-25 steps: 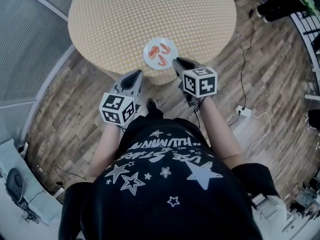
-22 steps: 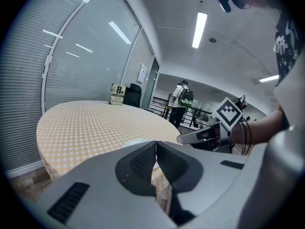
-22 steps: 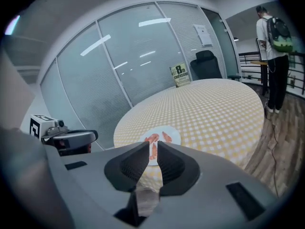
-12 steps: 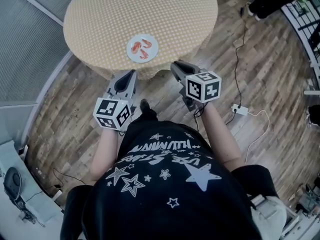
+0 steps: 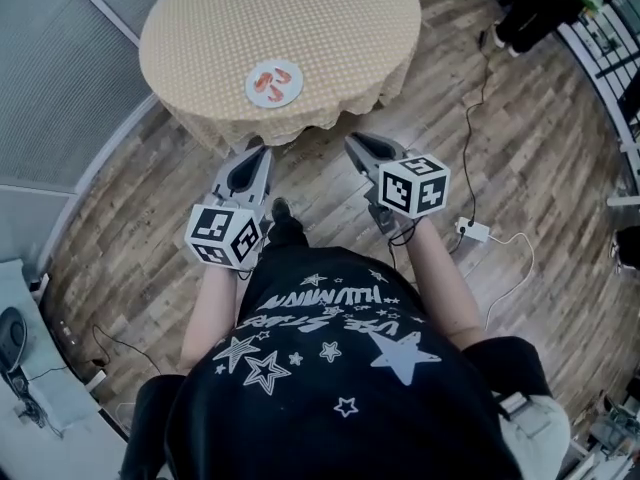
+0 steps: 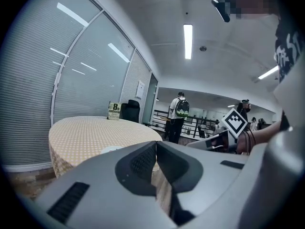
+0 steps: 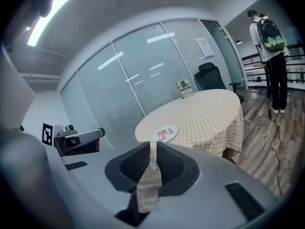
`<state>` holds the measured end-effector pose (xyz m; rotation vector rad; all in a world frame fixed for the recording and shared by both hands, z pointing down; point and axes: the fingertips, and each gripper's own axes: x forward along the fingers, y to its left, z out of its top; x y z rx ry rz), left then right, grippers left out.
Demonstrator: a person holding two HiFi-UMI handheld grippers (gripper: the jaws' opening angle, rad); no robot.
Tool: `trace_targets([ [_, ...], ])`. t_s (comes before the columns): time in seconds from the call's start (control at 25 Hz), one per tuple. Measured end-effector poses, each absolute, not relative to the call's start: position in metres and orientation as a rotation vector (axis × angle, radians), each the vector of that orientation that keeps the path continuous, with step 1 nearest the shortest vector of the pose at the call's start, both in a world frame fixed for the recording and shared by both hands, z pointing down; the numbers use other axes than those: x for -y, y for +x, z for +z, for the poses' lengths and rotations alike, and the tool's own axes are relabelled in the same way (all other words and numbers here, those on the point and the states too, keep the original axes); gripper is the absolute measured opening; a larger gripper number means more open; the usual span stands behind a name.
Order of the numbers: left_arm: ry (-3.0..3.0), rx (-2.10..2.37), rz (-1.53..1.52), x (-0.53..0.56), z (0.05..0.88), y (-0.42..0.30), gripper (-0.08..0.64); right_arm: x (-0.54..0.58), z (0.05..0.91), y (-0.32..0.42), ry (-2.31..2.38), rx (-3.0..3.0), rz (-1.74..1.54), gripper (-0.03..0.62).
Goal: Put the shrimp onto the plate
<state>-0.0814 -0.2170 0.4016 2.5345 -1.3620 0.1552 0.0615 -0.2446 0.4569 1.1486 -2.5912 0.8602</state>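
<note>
A white plate (image 5: 289,93) lies near the front edge of the round table (image 5: 300,18), which has a yellow checked cloth. Three orange shrimp (image 5: 268,80) lie on the plate. In the right gripper view the plate (image 7: 170,129) and the shrimp (image 7: 163,134) show far off, beyond the jaws. My left gripper (image 5: 256,154) and my right gripper (image 5: 354,142) hang over the wooden floor, well short of the table. Both are shut with nothing between the jaws, as the left gripper view (image 6: 156,144) and the right gripper view (image 7: 153,146) show.
A white power strip (image 5: 470,230) with a cable lies on the floor to the right. A glass wall with blinds (image 5: 50,88) runs along the left. On the table's far side stand a small sign (image 7: 184,88) and a black chair (image 7: 209,82). A person with a backpack (image 7: 268,56) stands farther off.
The table and plate have drawn away toward the top of the head view. Both grippers, a second ago at the table's edge by the plate, now hang over the floor, still shut.
</note>
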Motion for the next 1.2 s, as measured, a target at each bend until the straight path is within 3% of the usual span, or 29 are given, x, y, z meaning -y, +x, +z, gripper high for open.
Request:
trace_targets([
  [0.6,2.537,1.38,0.135,0.133,0.392,-0.04,0.009,0.144,0.442,0.104,1.105,2.649,0.812,0.038],
  [1.2,2.544,1.436,0.121,0.104,0.378,-0.03,0.009,0.128,0.435,0.105,1.065,2.688,0.785,0.038],
])
